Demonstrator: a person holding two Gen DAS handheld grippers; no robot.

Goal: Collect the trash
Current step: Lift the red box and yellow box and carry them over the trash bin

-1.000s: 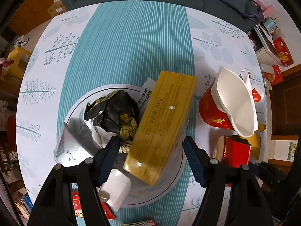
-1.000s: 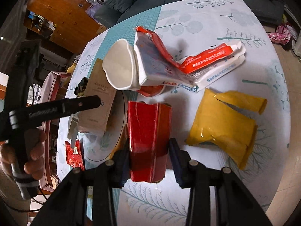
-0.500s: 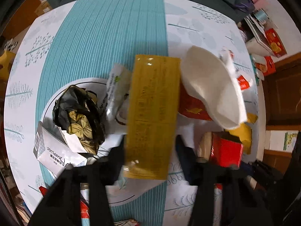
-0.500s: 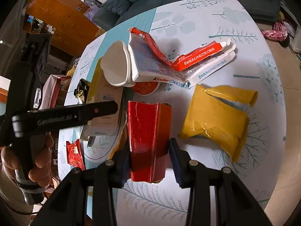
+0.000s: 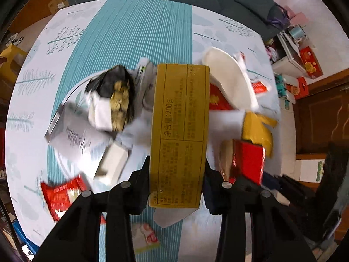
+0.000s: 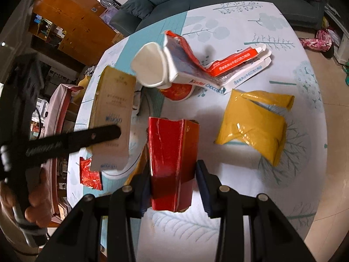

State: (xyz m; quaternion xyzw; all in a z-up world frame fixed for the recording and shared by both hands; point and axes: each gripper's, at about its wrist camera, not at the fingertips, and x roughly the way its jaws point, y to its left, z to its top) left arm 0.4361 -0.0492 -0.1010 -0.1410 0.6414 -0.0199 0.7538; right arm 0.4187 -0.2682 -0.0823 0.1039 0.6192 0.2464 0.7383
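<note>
1. Left wrist view, from the left: one red snack wrapper point(image 5: 62, 193) lies flat on the tabletop point(image 5: 139, 35). Beside it sits one white plate point(image 5: 72, 91) heaped with trash: one grey printed carton point(image 5: 69, 131), one crumpled black-and-gold foil wrapper point(image 5: 115, 96) and one small white box point(image 5: 113, 161). This view is blurred, so the carton's print cannot be read.
2. One yellow box point(image 5: 180, 131) stands between the jaws of the left gripper point(image 5: 176, 187), which clamp its long sides and hold it above the plate. Its label reads "200g" among Chinese print.
3. Right of it, one squashed red-and-white paper cup point(image 6: 152, 67) lies on its side.
4. One flattened Kinder carton point(image 6: 209, 65) leans on the cup; "Kinder CHOCOLATE" and an orange strip of Chinese text show.
5. One red carton point(image 6: 172, 166) is pinched at its lower end in the jaws of the right gripper point(image 6: 173, 187), standing on the tabletop.
6. One yellow plastic mailer bag point(image 6: 255, 124), torn open, lies flat at the right.
7. A person's hand point(image 6: 32, 203) grips the left gripper's handle.
</note>
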